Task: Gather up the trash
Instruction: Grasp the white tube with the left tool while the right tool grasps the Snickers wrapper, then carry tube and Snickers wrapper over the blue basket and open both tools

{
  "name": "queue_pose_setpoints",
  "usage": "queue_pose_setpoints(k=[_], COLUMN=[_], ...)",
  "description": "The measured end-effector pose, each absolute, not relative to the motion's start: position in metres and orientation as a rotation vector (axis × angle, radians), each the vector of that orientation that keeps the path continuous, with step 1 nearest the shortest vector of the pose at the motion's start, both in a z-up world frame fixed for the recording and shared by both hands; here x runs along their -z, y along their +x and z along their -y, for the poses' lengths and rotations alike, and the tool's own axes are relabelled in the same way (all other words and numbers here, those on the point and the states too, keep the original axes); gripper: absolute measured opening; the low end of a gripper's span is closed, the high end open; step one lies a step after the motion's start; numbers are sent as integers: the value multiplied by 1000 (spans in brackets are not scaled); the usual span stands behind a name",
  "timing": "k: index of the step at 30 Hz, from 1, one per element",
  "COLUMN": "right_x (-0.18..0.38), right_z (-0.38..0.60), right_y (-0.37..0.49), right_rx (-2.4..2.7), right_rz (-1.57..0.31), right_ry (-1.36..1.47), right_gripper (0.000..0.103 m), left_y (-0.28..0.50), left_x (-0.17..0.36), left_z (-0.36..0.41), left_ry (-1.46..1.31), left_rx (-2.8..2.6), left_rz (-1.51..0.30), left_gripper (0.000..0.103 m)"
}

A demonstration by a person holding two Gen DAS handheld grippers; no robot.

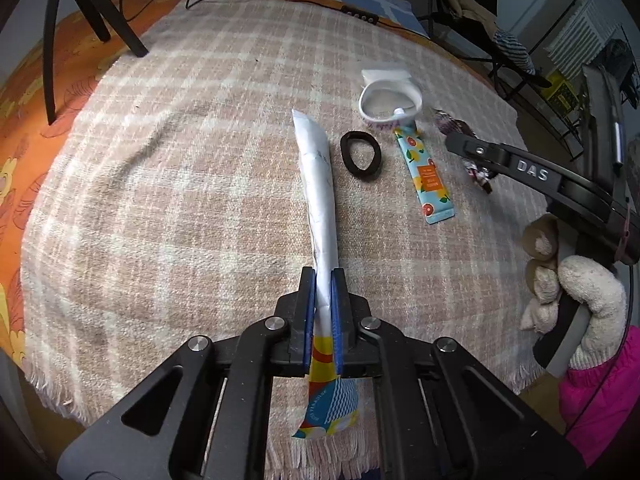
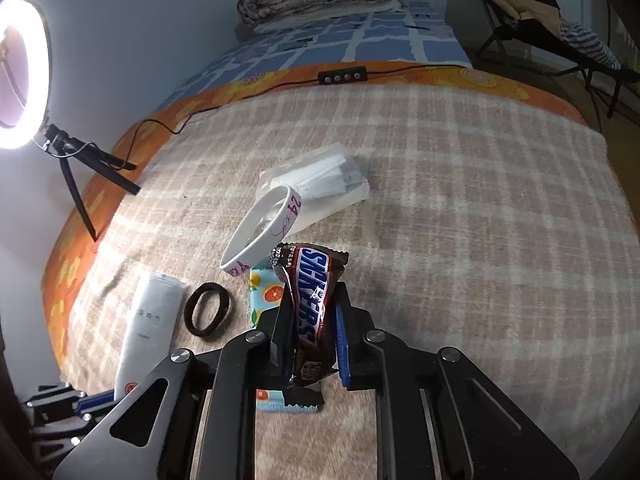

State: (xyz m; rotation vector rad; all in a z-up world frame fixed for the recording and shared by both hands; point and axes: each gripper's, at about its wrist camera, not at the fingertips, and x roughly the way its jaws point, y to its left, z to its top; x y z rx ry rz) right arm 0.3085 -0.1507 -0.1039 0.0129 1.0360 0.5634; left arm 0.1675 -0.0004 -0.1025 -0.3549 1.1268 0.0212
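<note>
My left gripper (image 1: 323, 280) is shut on a long white wrapper (image 1: 318, 184) with a yellow and blue printed end, held over the checked blanket (image 1: 180, 160). The wrapper also shows in the right wrist view (image 2: 150, 320). My right gripper (image 2: 312, 300) is shut on a brown Snickers wrapper (image 2: 314, 300) and holds it above the blanket; it shows in the left wrist view (image 1: 476, 148) at the right. A citrus-print sachet (image 1: 426, 176) lies under it, partly hidden in the right wrist view (image 2: 264, 292).
A black hair tie (image 1: 360, 155), a white wristband (image 1: 390, 102) and a clear bag with white contents (image 2: 320, 180) lie on the blanket. A ring light on a tripod (image 2: 20, 72) stands at the left, with its cable and remote (image 2: 342, 76) behind. A gloved hand (image 1: 580, 292) is at the right.
</note>
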Motion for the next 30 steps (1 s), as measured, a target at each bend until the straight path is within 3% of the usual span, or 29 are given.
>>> queue_pose_setpoints(k=[13,30], right_x=[65,33], right_z=[169,187], right_y=[264,140], right_rx=[-611,-728], right_rz=[-971,-915], right_ry=[1,-32], right_gripper=[13,13], left_y=[124,41], left_x=[65,46], left_z=[-5,29], left_ry=[-351,-251], left_rx=[17,138], left_rz=[-1057,-1039], left_gripper=[5,5])
